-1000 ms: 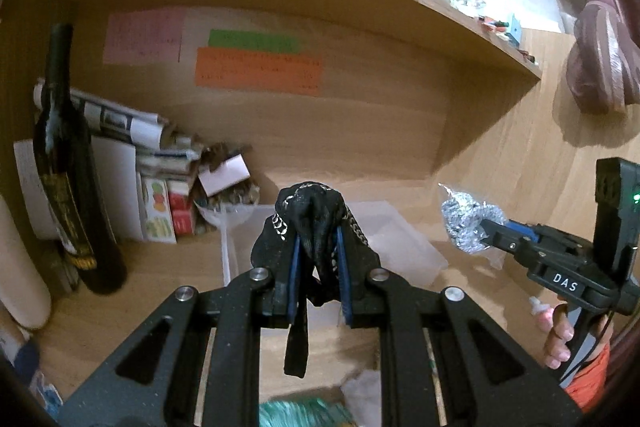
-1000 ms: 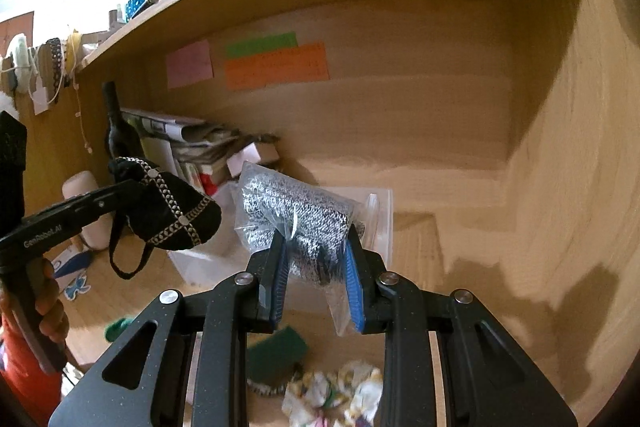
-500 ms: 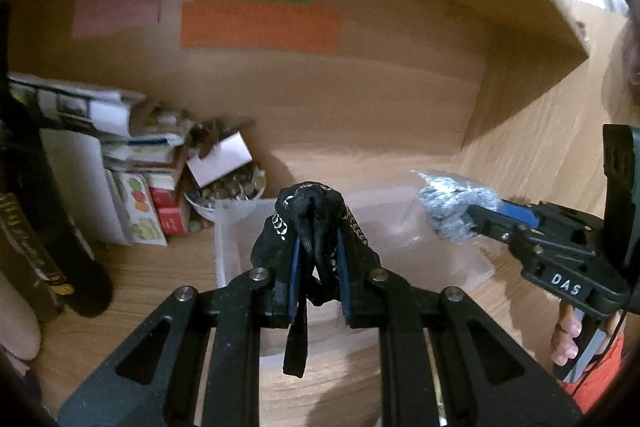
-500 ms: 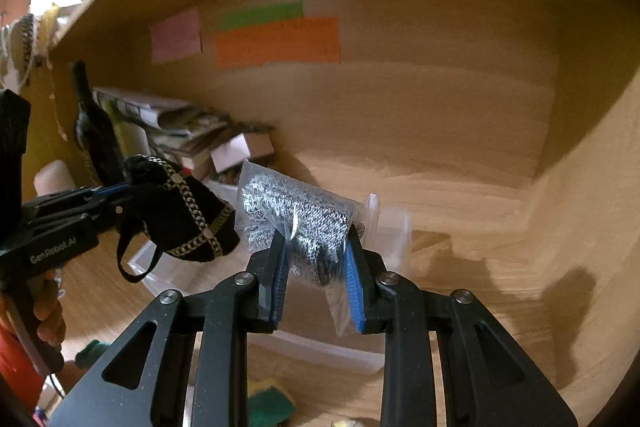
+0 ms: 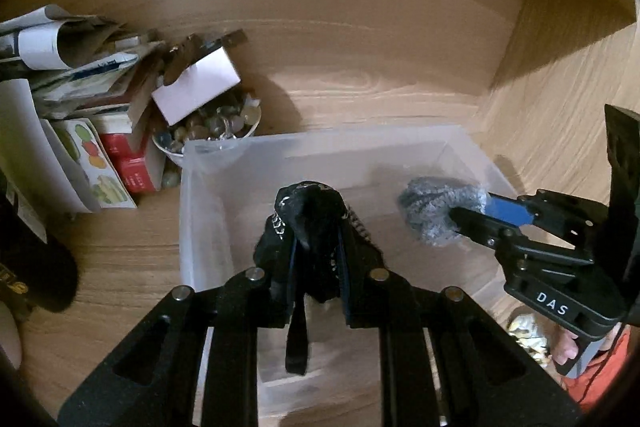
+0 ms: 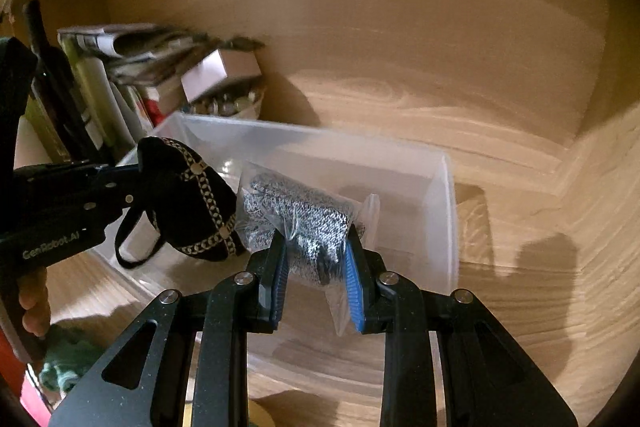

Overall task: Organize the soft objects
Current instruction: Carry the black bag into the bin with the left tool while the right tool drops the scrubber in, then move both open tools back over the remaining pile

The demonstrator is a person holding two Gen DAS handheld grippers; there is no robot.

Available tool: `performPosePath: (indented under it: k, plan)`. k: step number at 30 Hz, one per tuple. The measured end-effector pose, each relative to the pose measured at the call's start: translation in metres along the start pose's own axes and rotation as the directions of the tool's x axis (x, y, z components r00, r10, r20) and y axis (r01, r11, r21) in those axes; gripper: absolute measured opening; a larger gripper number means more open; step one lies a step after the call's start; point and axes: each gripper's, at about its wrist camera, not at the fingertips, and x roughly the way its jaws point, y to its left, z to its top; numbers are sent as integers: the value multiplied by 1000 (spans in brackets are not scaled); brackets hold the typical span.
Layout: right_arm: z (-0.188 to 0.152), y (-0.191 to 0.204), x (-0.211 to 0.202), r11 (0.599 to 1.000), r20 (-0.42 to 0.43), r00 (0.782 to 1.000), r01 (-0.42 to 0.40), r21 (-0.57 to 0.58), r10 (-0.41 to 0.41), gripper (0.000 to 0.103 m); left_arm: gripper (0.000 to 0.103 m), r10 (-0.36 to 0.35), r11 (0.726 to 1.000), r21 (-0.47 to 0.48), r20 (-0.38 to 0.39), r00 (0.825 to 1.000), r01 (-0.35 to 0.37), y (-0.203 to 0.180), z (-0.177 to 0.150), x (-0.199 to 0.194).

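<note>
My left gripper is shut on a black fabric pouch with gold chain trim and a hanging strap. It holds it over the left half of a clear plastic bin. My right gripper is shut on a grey knitted cloth in a clear bag and holds it over the same bin. The pouch hangs just left of the bagged cloth in the right wrist view. The bagged cloth shows over the bin's right half in the left wrist view.
The bin sits on a wooden desk in a shelf nook. A white bowl of small trinkets, books and papers and a dark bottle stand to its left. Green cloth and crumpled fabric lie near the front.
Both grippers have moved forward and down, from in front of the bin to over its inside, each still holding its item.
</note>
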Motion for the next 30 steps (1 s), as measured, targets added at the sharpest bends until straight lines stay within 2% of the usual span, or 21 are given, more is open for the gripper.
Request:
performPosePath:
  k: [5,10,12,14,16,21,27,28,30]
  plan:
    - [-2,3,2,1000,-24,1000,-3,-21,3,25,20,24,1000,16,-14,1000,-23,-1,-1,4]
    - [2,6,3,1000,-23,1000,-12,-21,11,27,42,52,998,39,5,999,-52,-6,-2,-8]
    - [4,6,1,1000,-14,1000,-16,-11,16,33,45,60,997,48,20,998,-61,-8,-3,-15]
    - [5,5,-8,1000,12,1000,-14,-3,14,48,47,69,996,57,38,997,-71,-11,-3,-25]
    - [6,5,-17,1000,43,999,-12,5,12,54,54,74,995,62,60,995,-78,-11,-2,-32]
    - [8,5,-51,1000,122,992,-13,15,11,63,67,90,993,69,123,988,-99,-15,-1,-62]
    - [0,10,-99,1000,235,972,13,2,-13,79,95,105,990,66,206,973,-121,-18,-7,-103]
    - [-3,11,-106,1000,250,968,18,-1,-17,82,98,106,990,66,218,970,-123,-20,-9,-108]
    - [-10,12,-118,999,275,961,31,-10,-27,83,100,108,990,67,239,965,-128,-21,-15,-119]
